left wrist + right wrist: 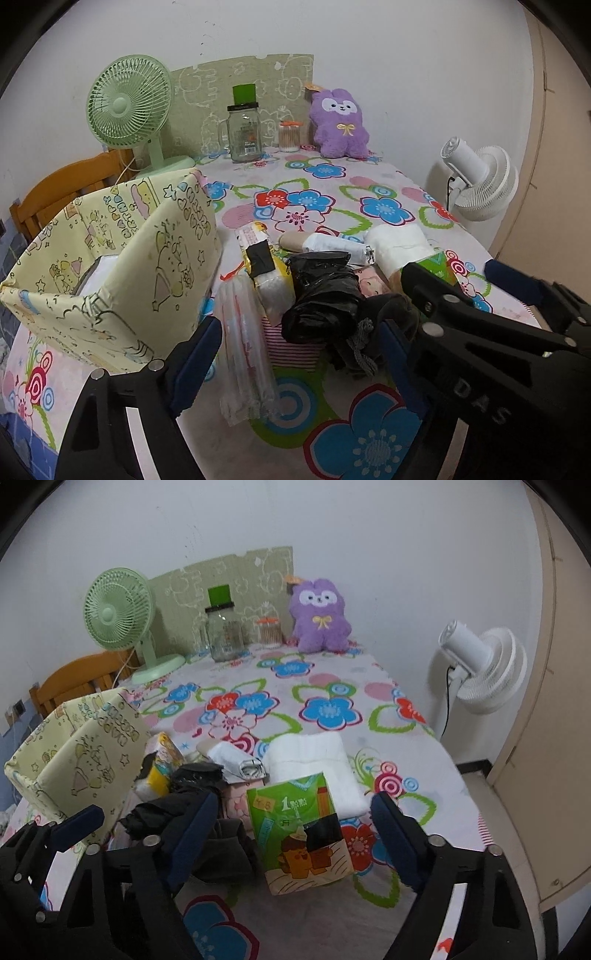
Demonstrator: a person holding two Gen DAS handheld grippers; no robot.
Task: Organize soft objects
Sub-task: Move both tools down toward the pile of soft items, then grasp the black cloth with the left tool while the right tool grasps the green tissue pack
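Note:
A pile of soft things lies on the flowered tablecloth: a black plastic bag roll (319,291), a clear plastic packet (245,350), a yellow tissue pack (264,264), a dark cloth (373,332), a white folded towel (314,766) and a green tissue pack (303,830). A yellow patterned fabric box (110,266) stands open at the left. My left gripper (299,365) is open around the clear packet and black bag. My right gripper (291,838) is open on both sides of the green tissue pack. The right gripper also shows in the left wrist view (454,273).
At the back of the table stand a green fan (127,107), a glass jar (243,133), a cotton swab jar (289,137) and a purple plush (340,123). A white fan (484,664) stands off the right table edge. A wooden chair (62,192) is at left.

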